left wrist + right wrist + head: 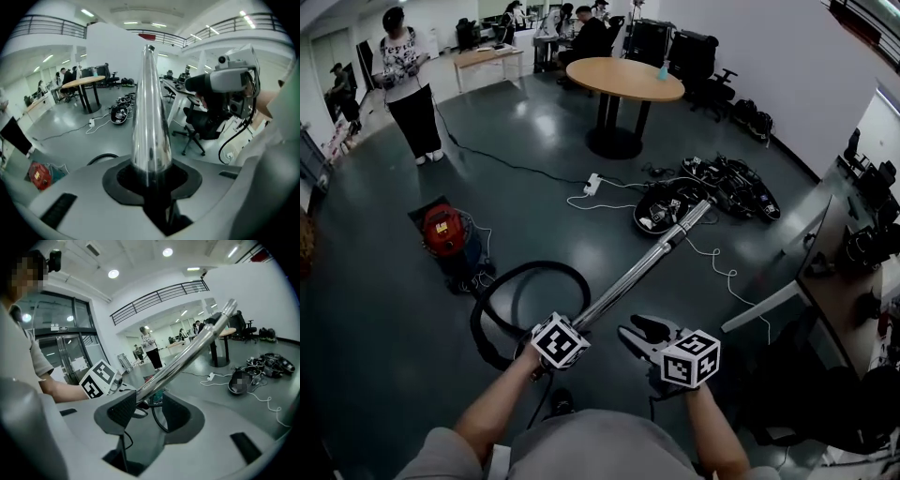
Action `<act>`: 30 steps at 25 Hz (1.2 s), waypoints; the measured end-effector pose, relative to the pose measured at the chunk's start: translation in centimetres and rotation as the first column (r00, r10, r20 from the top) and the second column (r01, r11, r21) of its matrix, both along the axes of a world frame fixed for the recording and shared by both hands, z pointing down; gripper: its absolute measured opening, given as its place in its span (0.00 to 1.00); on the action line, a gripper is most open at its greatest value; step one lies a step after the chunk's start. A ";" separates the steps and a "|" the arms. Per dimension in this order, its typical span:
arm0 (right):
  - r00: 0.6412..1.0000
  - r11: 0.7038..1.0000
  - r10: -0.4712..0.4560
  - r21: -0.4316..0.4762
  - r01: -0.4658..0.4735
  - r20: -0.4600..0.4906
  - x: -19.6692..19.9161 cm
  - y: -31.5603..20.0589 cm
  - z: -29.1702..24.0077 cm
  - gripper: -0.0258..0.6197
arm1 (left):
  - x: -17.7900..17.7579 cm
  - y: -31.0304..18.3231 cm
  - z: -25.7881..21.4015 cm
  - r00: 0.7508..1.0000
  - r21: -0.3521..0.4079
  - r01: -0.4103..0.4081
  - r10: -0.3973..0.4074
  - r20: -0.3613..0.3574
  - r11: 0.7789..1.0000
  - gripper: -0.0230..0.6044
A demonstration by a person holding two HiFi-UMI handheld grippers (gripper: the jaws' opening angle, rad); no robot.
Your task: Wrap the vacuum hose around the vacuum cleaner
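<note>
Chrome wand tube point(642, 267) runs from the lower centre of the head view up toward the right (its far tip shows against a heap of black gear point(727, 187)). My left gripper point(572, 328) is clamped on the wand's near end. In the left gripper view both jaws press the shiny tube from either side. The black vacuum hose point(539, 265) lies in a loop on the grey floor point(384, 319) just left of the wand. It sits between the wand and the red vacuum cleaner point(442, 232), which stands at the left middle of the frame.

My right gripper point(639, 331) hangs just right of the wand at lower centre. Its jaws are apart with nothing between them, and in the right gripper view the wand passes beyond the left pad, ungripped.

Farther up stands a round wooden table point(623, 80). A white power strip point(592, 183) lies below it, and a person point(408, 84) stands at upper left.
</note>
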State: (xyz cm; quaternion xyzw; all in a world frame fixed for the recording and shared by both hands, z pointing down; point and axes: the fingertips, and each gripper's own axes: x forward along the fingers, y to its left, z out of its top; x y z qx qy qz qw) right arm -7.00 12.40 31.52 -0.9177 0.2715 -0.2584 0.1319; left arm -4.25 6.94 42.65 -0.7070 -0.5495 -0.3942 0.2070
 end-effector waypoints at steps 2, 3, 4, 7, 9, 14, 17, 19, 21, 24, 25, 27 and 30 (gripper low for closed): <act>1.000 1.000 -0.012 0.029 0.011 0.025 1.7 -1.7 0.5 0.29 | 1.3 -1.6 -0.1 0.995 -0.034 0.096 -0.094 0.043 0.995 0.21; 0.999 0.999 -0.023 0.046 0.021 0.036 2.4 -2.6 0.8 0.29 | 1.8 -2.4 -0.1 0.989 -0.048 0.139 -0.136 0.062 0.989 0.21; 0.998 0.997 -0.036 0.066 0.033 0.047 3.2 -3.5 1.0 0.31 | 2.3 -3.1 0.0 0.982 -0.059 0.177 -0.172 0.078 0.982 0.21; 0.995 0.990 -0.064 0.130 0.054 0.080 5.7 -6.4 1.7 0.41 | 3.5 -5.3 0.1 0.961 -0.091 0.264 -0.254 0.107 0.960 0.21; 0.991 0.984 -0.076 0.169 0.057 0.106 7.4 -8.4 2.4 0.44 | 4.0 -6.7 0.3 0.950 -0.111 0.302 -0.290 0.113 0.947 0.21; 0.982 0.958 -0.137 0.269 0.099 0.128 11.0 -13.3 2.2 0.45 | 4.6 -9.0 0.6 0.938 -0.133 0.342 -0.330 0.107 0.930 0.21; 0.978 0.923 -0.166 0.369 0.108 0.128 13.0 -15.4 1.4 0.45 | 4.6 -9.2 0.2 0.928 -0.154 0.369 -0.354 0.120 0.916 0.21; 0.972 0.902 -0.200 0.410 0.135 0.121 13.9 -16.3 1.2 0.45 | 4.6 -8.8 0.1 0.921 -0.163 0.385 -0.367 0.130 0.908 0.21; 0.963 0.885 -0.244 0.432 0.174 0.112 14.5 -16.8 1.3 0.45 | 4.8 -8.0 0.0 0.917 -0.171 0.395 -0.376 0.135 0.903 0.21; 0.947 0.841 -0.308 0.492 0.225 0.093 15.4 -16.4 1.2 0.45 | 5.6 -6.4 -0.3 0.907 -0.187 0.419 -0.399 0.138 0.888 0.21; 0.940 0.819 -0.332 0.520 0.242 0.084 15.6 -15.9 1.1 0.45 | 5.8 -5.7 -0.5 0.902 -0.192 0.430 -0.409 0.142 0.882 0.21; 0.925 0.778 -0.375 0.565 0.275 0.066 15.8 -14.7 0.8 0.45 | 6.1 -4.3 -0.8 0.891 -0.202 0.451 -0.427 0.152 0.870 0.21; 0.907 0.740 -0.420 0.593 0.316 0.041 16.4 -13.9 0.8 0.44 | 7.1 -2.3 -1.0 0.878 -0.208 0.478 -0.453 0.157 0.854 0.21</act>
